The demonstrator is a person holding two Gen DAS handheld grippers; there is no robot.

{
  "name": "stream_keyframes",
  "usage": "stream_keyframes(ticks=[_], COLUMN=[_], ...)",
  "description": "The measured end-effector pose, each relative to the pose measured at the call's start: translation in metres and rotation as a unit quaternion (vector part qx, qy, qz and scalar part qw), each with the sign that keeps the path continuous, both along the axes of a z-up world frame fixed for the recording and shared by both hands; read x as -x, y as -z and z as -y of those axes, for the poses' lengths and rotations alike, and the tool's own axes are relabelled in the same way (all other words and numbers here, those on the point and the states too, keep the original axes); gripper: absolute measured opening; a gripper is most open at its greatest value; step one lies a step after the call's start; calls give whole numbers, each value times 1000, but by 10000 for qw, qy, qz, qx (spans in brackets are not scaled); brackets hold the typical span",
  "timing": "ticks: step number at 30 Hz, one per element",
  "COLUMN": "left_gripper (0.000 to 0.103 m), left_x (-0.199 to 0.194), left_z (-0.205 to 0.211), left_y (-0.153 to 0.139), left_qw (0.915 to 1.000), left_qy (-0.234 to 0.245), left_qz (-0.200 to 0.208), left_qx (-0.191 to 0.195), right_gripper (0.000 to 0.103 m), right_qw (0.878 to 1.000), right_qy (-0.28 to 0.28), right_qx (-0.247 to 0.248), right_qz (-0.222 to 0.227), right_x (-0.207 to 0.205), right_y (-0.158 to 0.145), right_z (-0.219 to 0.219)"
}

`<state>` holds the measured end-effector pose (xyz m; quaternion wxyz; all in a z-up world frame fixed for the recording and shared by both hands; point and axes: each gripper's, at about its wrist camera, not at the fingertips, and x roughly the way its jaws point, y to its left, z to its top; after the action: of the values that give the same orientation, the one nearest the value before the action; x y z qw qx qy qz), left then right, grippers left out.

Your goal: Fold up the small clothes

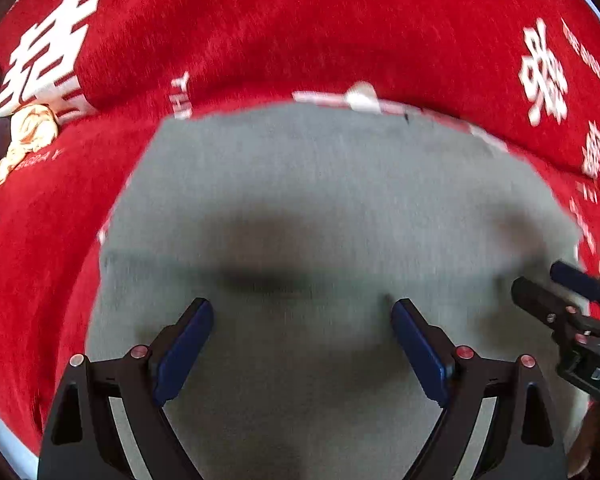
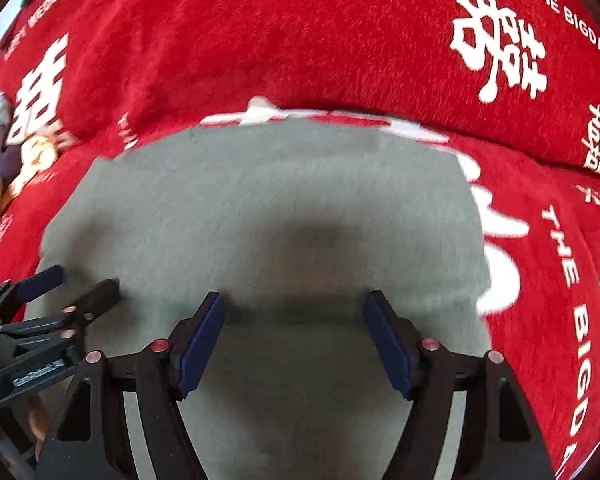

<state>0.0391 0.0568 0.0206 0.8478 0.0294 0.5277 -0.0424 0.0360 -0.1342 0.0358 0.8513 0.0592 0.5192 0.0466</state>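
Both our tongs, left and right, hang wide open, holding nothing, above one gray cloth lying flat, perhaps folded, on a red blanket with white lettering.

Grey garment: matt, smooth knit cloth; red blanket beneath: fuzzy, napped fabric with white woven lettering; left gripper: matt black plastic arms, blue rubbery pads, shiny metal rivets
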Motion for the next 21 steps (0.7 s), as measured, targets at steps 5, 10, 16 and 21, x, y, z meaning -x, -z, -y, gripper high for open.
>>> stream_keyframes(ticks=[5,10,16,21], left_gripper=[92,103,103,103], left_x=[63,103,141,159], left_z=[0,-11,-31,-39], left_y=[-7,-8,-7,-3], left_qw=[9992,9995,9989,9994], left_qy=[233,225,413,288], left_qz=[311,198,219,191], left_qx=[-124,-40,-85,-63], right_gripper=[79,81,83,85], right_qw=[9984,9960,9921,9928], right_qy=[-353,-578,-870,-764], right_qx=[432,592,847,884], right_qz=[122,342,328,275], right_x=[67,127,172,195], right_y=[7,4,4,9], right_z=[-10,-10,-1,9])
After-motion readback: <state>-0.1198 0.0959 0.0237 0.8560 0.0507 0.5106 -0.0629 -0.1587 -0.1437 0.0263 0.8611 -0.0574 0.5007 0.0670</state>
